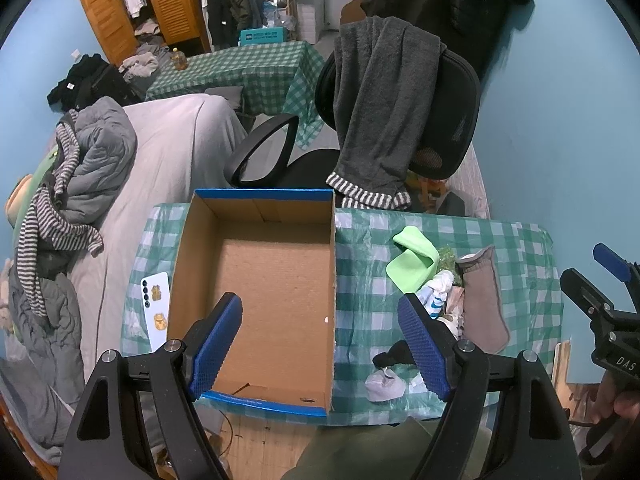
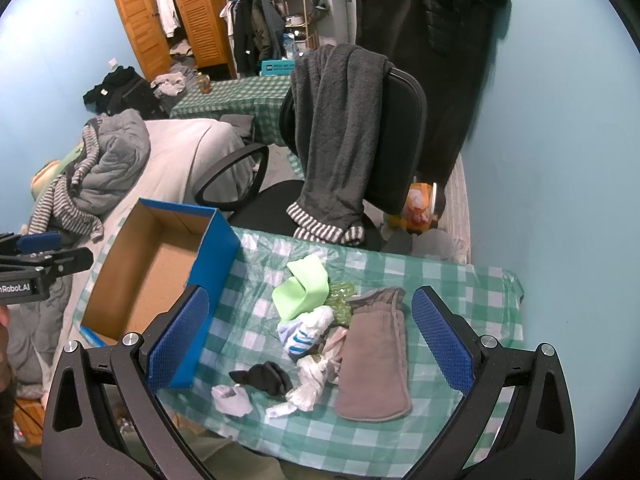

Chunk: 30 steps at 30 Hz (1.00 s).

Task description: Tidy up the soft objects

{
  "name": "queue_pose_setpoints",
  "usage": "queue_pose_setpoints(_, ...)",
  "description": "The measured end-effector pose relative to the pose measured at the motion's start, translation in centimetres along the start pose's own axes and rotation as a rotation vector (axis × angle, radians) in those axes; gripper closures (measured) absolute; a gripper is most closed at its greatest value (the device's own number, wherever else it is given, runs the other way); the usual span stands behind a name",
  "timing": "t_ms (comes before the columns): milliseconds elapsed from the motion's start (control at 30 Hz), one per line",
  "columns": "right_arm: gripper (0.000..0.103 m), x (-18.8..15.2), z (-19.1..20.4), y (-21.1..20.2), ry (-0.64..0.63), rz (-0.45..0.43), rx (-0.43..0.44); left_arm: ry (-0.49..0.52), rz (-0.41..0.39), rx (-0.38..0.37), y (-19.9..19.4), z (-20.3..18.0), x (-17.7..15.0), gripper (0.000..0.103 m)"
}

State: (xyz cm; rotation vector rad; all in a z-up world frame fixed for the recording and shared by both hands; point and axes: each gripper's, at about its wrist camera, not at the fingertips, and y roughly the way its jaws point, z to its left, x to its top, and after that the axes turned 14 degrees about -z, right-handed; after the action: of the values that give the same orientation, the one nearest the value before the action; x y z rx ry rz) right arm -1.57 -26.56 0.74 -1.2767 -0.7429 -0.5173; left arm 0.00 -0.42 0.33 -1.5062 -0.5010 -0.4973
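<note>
right claw (image 2: 310, 336) nearer the sock pile (image 2: 316, 336)
both claws gape empty; left claw (image 1: 320, 344) hangs over the open box (image 1: 256, 280), pile to its right.

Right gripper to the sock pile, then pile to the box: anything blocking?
Nothing visible. The right gripper hangs open above the sock pile, with no object between. Bare tablecloth separates the pile from the cardboard box, whose top is open.
</note>
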Motion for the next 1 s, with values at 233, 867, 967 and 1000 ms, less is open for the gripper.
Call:
queue_pose_setpoints(233,0.002,-0.20,-0.01,-0.04,0.001,0.002,0.001,-0.002,0.000,0.002,-0.15,0.06,-0.21,0.021)
queue_pose_setpoints(867,0.002,-0.38,0.18,-0.10,0.003,0.002,0.001,-0.001,0.003,0.004,-0.36,0.11,-0.66,0.021)
queue_pose_setpoints(967,0.002,-0.39,0.18,-0.13,0.002,0.003,0.001,-0.001,0.005,0.005,-0.40,0.13,-0.72,0.021)
queue_pose_setpoints(1000,0.002,-0.39,0.18,-0.15,0.003,0.003,0.002,-0.001,0.004,0.005,-0.38,0.08,-0.67,0.021)
